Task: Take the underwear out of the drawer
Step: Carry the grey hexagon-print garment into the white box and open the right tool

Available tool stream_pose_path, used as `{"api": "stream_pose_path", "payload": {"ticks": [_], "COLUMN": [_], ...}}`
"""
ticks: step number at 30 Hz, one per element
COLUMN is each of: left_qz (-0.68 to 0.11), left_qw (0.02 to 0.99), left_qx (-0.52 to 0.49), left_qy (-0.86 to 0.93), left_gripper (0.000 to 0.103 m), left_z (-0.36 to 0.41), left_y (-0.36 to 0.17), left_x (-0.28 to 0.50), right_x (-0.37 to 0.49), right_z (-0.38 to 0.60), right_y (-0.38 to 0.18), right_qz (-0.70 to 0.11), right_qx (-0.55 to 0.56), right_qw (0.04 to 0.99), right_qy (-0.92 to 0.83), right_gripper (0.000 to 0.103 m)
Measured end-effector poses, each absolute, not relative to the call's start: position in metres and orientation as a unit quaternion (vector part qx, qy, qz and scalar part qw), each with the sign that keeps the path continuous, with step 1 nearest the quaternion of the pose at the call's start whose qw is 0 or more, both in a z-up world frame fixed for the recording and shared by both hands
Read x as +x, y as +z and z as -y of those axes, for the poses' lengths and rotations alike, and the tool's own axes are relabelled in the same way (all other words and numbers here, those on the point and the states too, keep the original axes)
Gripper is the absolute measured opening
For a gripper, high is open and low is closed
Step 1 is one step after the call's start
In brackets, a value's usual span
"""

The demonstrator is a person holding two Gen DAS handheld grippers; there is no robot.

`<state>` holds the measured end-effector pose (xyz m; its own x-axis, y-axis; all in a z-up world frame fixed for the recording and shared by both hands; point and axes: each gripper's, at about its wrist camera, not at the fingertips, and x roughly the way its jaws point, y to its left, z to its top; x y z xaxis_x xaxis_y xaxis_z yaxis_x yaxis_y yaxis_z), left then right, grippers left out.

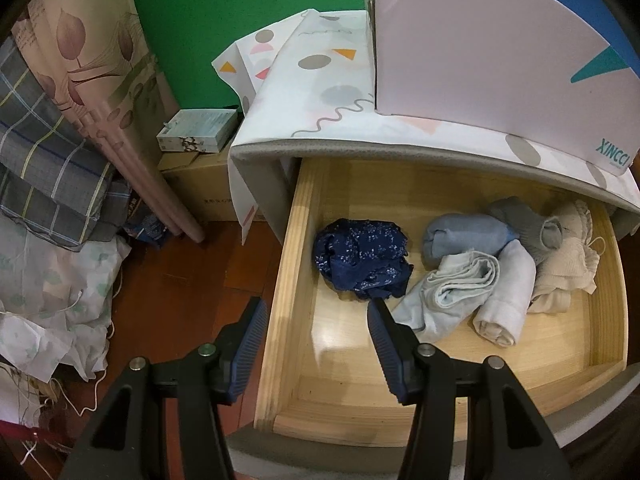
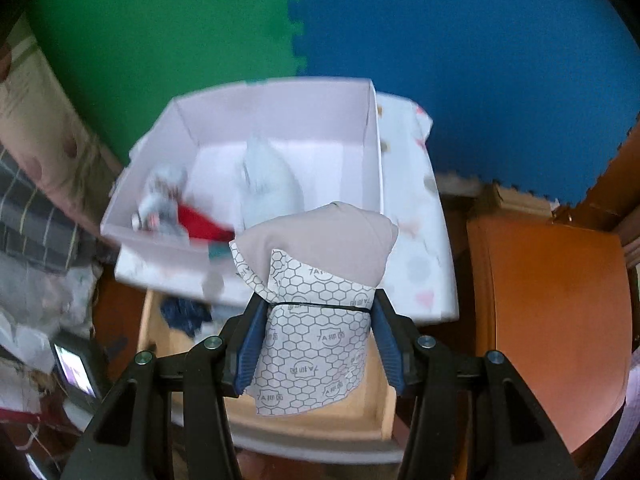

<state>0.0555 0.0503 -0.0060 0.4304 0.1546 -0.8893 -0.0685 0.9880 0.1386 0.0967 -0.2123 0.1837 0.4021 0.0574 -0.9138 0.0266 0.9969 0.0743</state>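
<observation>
The right gripper (image 2: 316,340) is clamped on a rolled piece of underwear (image 2: 320,280), beige cloth with a honeycomb-printed lining and a thin dark band round it, held above the open drawer (image 2: 360,412). The roll's long axis runs along the fingers, beige end pointing far, toward the white box (image 2: 280,120) on the cabinet top. The step looks like the carry; next, it seems, the roll must be brought over the box and released. The left gripper (image 1: 318,320) hangs empty, jaws apart, over the drawer's near left corner, just near of a crumpled navy garment (image 1: 360,256).
</observation>
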Motion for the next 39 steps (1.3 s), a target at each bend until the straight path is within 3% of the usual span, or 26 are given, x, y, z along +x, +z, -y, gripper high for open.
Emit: {"api": "stream_pose_path", "payload": {"ticks": [6,15,23,39], "left_qz": [-0.534,-0.542,-0.543,-0.548], "left_qw": [0.842,0.838,0.837,0.834], "left_qx": [0.03,0.033,0.034,0.033], "left_qy": [0.065,0.06,0.058,0.056], "left_gripper": [0.054,0.054,0.054,0.054], "left_z": [-0.055,-0.052,-0.05,-0.052], "left_y": [-0.008,-0.012,-0.013,-0.016], "left_x": [0.057,0.059,0.06,0.061], "right_x": [0.158,0.214,0.22,0.155], "right_z": [0.2,0.189,0.191,0.198], "right_y": [0.18,0.127,0.098,0.138], "right_qz": [-0.551,-0.599,-0.617,-0.593], "right_qx": [0.026,0.004,-0.001,0.02], "right_qw": [0.834,0.801,0.787,0.805], "right_qy": [-0.005,-0.026,-0.024,0.003], "right_gripper": [0.048,0.048,0.051,0.051]}}
